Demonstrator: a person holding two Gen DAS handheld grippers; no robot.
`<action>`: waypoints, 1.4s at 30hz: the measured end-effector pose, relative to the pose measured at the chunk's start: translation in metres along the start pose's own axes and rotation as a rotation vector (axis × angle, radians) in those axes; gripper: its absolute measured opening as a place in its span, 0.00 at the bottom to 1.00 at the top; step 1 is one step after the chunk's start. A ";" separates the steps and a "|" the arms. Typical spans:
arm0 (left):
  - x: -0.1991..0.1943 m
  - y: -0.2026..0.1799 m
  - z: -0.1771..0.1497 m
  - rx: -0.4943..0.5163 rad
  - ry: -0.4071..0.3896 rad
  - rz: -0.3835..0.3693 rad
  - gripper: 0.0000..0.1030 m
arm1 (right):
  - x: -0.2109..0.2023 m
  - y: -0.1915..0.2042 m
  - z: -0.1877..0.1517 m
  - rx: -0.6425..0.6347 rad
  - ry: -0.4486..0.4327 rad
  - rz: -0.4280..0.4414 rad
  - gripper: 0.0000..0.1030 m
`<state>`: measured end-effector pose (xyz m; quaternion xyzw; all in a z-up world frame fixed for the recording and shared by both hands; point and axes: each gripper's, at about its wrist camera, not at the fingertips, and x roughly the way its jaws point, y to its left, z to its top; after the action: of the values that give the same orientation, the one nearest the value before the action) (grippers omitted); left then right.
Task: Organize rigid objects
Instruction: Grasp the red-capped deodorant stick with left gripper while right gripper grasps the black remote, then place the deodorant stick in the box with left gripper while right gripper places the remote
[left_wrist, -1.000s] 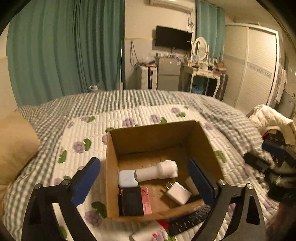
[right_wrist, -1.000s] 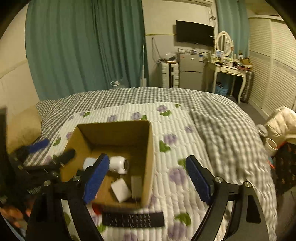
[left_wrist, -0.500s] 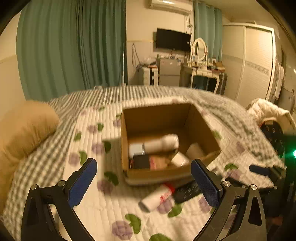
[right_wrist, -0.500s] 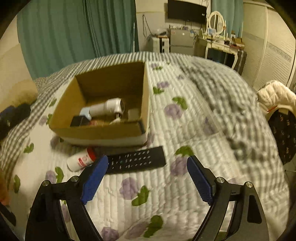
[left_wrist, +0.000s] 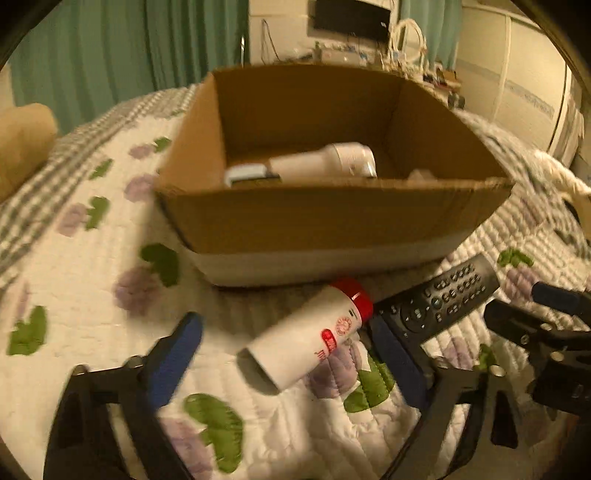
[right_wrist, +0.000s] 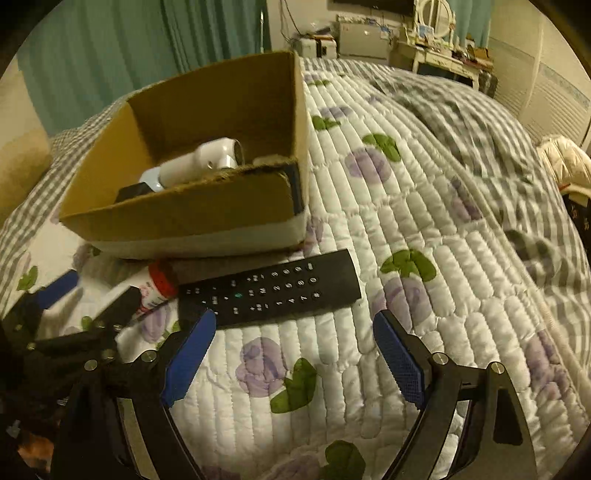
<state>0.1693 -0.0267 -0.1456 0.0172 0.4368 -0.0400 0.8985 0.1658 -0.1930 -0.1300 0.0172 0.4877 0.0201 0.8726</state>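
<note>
A cardboard box (left_wrist: 332, 218) sits on the quilted bed and holds a white cylinder (left_wrist: 325, 162) and small items. In front of it lie a white bottle with a red cap (left_wrist: 310, 339) and a black remote (left_wrist: 439, 299). My left gripper (left_wrist: 288, 354) is open, low over the quilt, its jaws on either side of the bottle without touching it. My right gripper (right_wrist: 291, 354) is open just short of the remote (right_wrist: 269, 288). The box (right_wrist: 192, 218), the bottle (right_wrist: 155, 288) and the left gripper's fingers (right_wrist: 59, 288) also show in the right wrist view.
A tan pillow (left_wrist: 22, 140) lies at the far left. Checked bedding (right_wrist: 480, 122) spreads to the right, with a white garment (right_wrist: 565, 162) at the bed's right edge. Green curtains and furniture stand behind.
Both grippers have dropped and moved in toward the items before the box. The left one now straddles the bottle; the right one has closed in on the remote.
</note>
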 end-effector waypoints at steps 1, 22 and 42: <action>0.005 -0.002 -0.001 0.010 0.014 -0.006 0.75 | 0.002 0.000 0.000 0.002 0.004 -0.003 0.85; -0.047 0.023 -0.001 -0.054 -0.021 -0.053 0.36 | 0.055 -0.001 0.022 0.217 0.126 0.089 0.85; -0.054 0.020 0.001 -0.047 -0.033 -0.056 0.35 | 0.056 0.028 0.016 0.140 -0.018 -0.022 0.21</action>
<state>0.1382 -0.0036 -0.1026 -0.0167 0.4230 -0.0552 0.9043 0.2084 -0.1627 -0.1680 0.0732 0.4802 -0.0238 0.8738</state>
